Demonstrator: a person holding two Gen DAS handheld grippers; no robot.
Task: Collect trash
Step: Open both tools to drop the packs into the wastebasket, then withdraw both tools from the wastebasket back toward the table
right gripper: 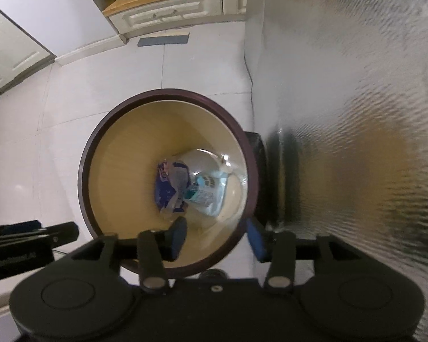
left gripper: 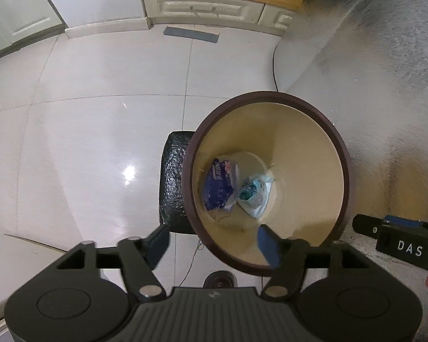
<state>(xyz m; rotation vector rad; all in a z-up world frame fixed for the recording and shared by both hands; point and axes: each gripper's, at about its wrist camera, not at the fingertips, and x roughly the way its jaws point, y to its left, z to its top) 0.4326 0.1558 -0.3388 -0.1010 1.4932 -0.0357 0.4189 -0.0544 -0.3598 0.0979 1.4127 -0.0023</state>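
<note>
Looking straight down, both grippers hang above the round bin [left gripper: 266, 182]. The left gripper [left gripper: 212, 245] has its jaws spread wide with nothing between them. The right gripper [right gripper: 215, 239] has its jaws partly spread, and they are empty too.

The trash is far below the tools, at the bottom of the bin. A blue packet [left gripper: 219, 185] lies there, and a clear bag [left gripper: 254, 195] with something green inside lies touching it. The packet's long side runs away from the left tool, toward the far wall of the bin.

The bin sits a bit to the right of the left gripper, whose right finger is over the opening while its left finger is outside the rim. The bin sits a bit to the left of the right gripper, so that tool's left finger is over the opening. Neither hand looks nearer.

A dark bumpy thing [left gripper: 175, 182] sits just beside the bin. A shiny silver wall [right gripper: 342, 114] stands close on the other side. A thin cord [left gripper: 274, 71] runs along the floor [left gripper: 85, 128] behind the bin. I think both tools can lift away freely.
</note>
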